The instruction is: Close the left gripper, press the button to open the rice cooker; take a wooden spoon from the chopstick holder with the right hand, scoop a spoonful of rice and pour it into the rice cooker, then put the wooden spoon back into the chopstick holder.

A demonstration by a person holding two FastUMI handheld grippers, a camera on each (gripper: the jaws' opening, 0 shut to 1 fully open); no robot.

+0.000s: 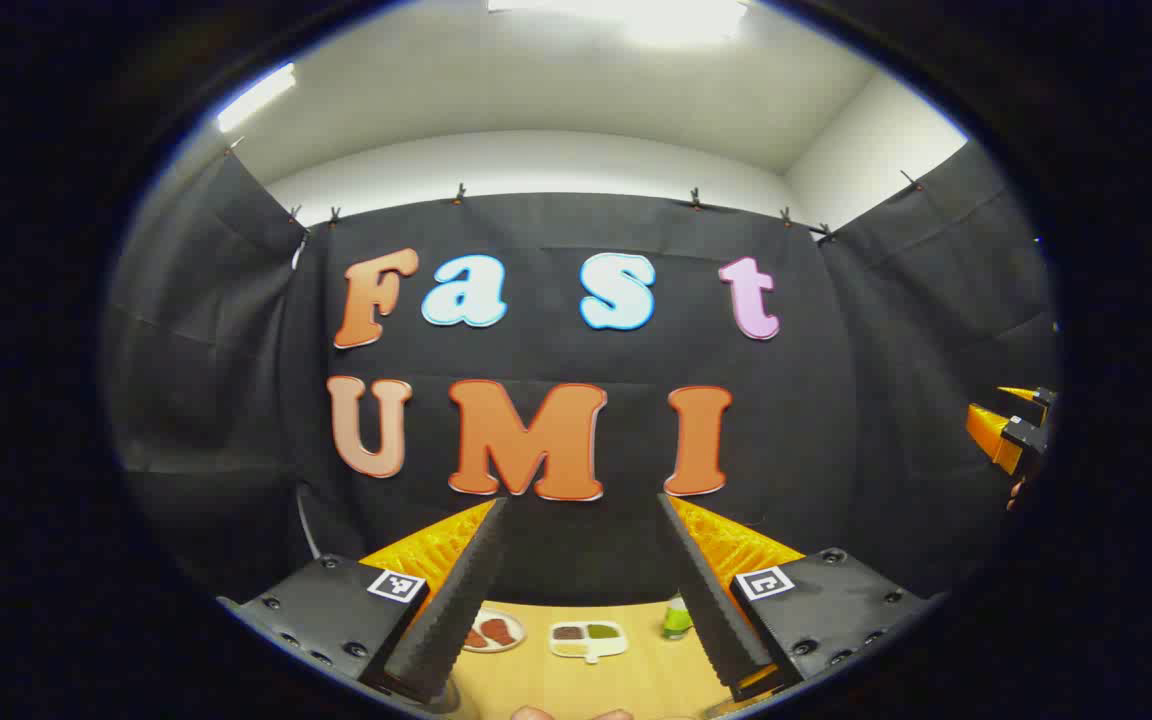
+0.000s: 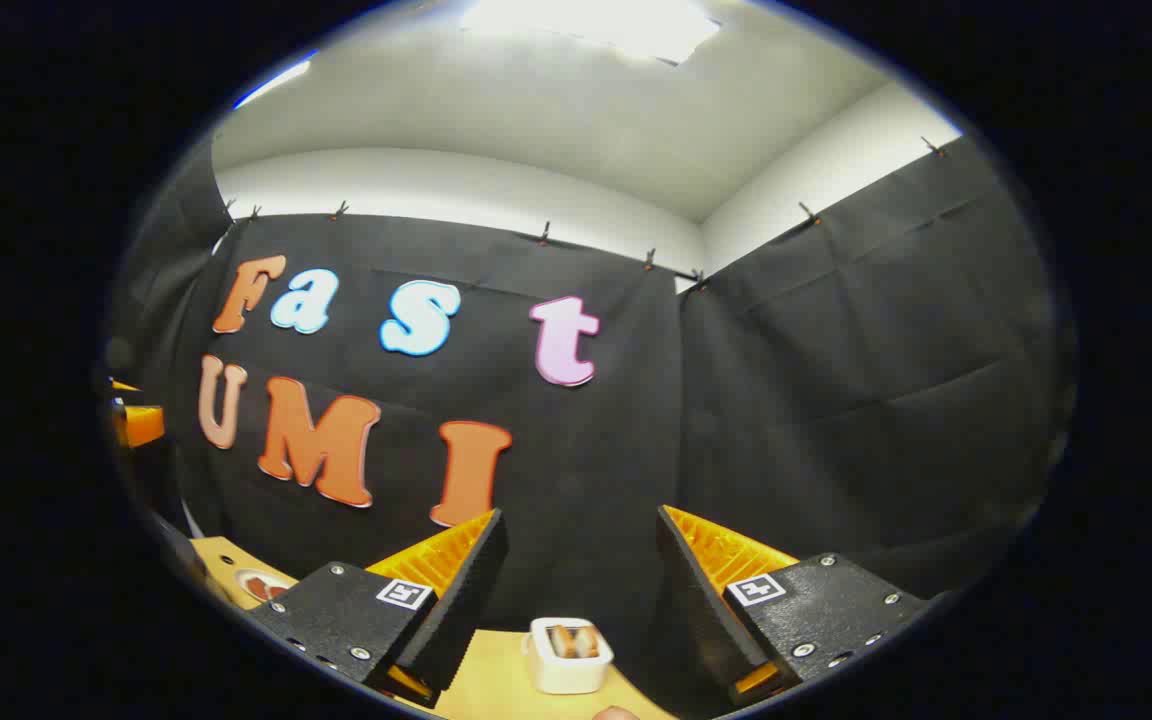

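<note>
My left gripper (image 1: 581, 500) is raised and points at the booth's black wall, open, with nothing between its fingers. My right gripper (image 2: 579, 515) is likewise open and bare, tilted up toward the wall's corner. Low between its fingers, a small white container (image 2: 566, 655) with brownish pieces inside stands on the wooden table (image 2: 496, 690); I cannot tell what the pieces are. The right gripper (image 1: 1011, 435) also shows at the far right edge of the left gripper view, and the left gripper (image 2: 136, 420) at the far left edge of the right gripper view.
On the wooden table (image 1: 636, 680) under the left gripper lie a plate with reddish pieces (image 1: 491, 632), a white divided dish (image 1: 588, 638) and a small green bottle (image 1: 676, 618). A plate (image 2: 261, 585) sits at the table's left edge in the right gripper view.
</note>
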